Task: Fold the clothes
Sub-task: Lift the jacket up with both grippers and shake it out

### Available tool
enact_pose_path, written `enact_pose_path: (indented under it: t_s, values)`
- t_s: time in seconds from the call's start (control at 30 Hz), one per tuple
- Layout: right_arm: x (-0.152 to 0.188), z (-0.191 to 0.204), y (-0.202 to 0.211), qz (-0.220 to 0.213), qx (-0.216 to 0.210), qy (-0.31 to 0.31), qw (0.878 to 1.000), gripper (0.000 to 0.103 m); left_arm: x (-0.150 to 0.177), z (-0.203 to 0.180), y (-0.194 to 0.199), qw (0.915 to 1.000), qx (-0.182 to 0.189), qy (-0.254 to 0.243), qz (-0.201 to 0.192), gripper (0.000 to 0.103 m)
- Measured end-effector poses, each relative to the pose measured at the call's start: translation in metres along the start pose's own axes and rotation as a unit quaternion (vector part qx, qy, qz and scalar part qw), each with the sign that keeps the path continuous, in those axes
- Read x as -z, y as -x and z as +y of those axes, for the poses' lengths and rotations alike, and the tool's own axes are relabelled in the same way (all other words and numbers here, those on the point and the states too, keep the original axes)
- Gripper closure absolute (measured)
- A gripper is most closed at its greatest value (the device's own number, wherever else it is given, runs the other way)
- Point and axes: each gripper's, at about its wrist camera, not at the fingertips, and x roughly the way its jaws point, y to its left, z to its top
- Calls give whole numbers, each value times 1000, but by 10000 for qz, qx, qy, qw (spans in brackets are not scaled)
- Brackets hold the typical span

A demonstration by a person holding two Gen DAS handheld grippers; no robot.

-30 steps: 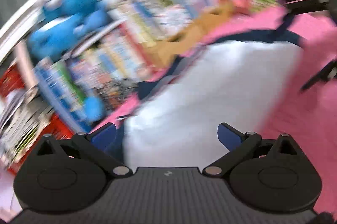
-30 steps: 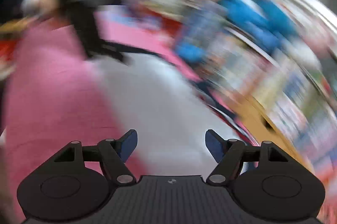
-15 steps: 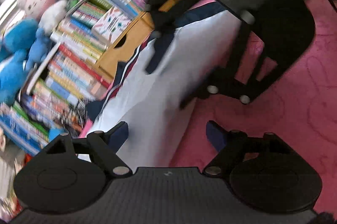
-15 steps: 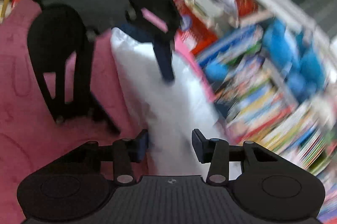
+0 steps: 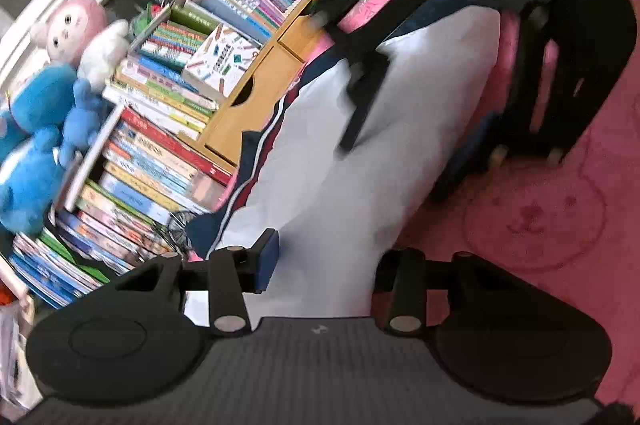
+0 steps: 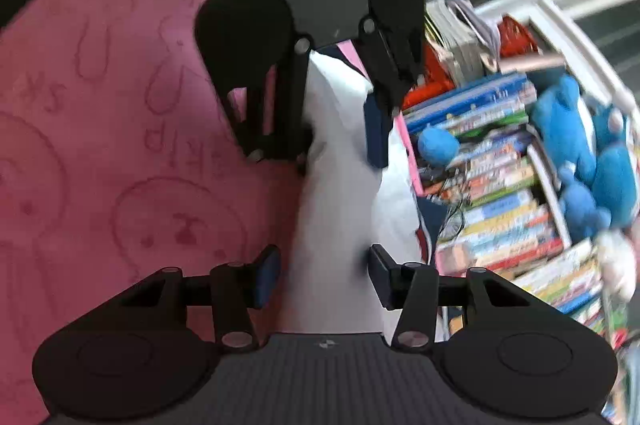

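White garment runs lengthwise between the facing grippers: left gripper closing astride one end, right gripper opening astride the other.

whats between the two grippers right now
A white garment with navy trim stretches from the left gripper to the right gripper, lying on the pink blanket. Both wrist views show it.
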Motion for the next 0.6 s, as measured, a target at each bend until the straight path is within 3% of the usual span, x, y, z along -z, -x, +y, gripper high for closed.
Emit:
enact_pose_path:
  t_s: [0.03,0.07,0.1,0.13,0.17,0.23,0.37,0.4,0.6]
  values:
    - [-4,2,-7,-31,44,18,10000,55,-1,-2,-2,9999,-135,-53,-11,40]
    - [-9,2,-14,-52,87,9,9999,55,-1,-2,-4,9996,-270,-102,-22,35]
    - [-12,2,-20,-34,120,-3,9999,59,-1,-2,-7,9992,-385,-142,-29,29]
    - [-15,2,-29,39,152,21,9999,70,0,1,-9,9991,-409,-137,-17,29]
    - [-16,3,-35,156,211,77,9996,72,1,4,-11,9993,-367,-109,14,32]
    - [-15,3,-45,386,324,145,9986,77,4,8,-16,9997,-201,-97,102,57]
    - [-7,-4,-47,632,427,-53,9971,79,12,-1,-30,9980,-228,-444,398,70]
    - [-5,-5,-48,728,433,-82,9964,82,15,-3,-33,9973,-199,-504,502,80]
    - [48,-9,-34,1682,402,-78,9849,88,38,11,-26,9914,-112,-658,1125,82]
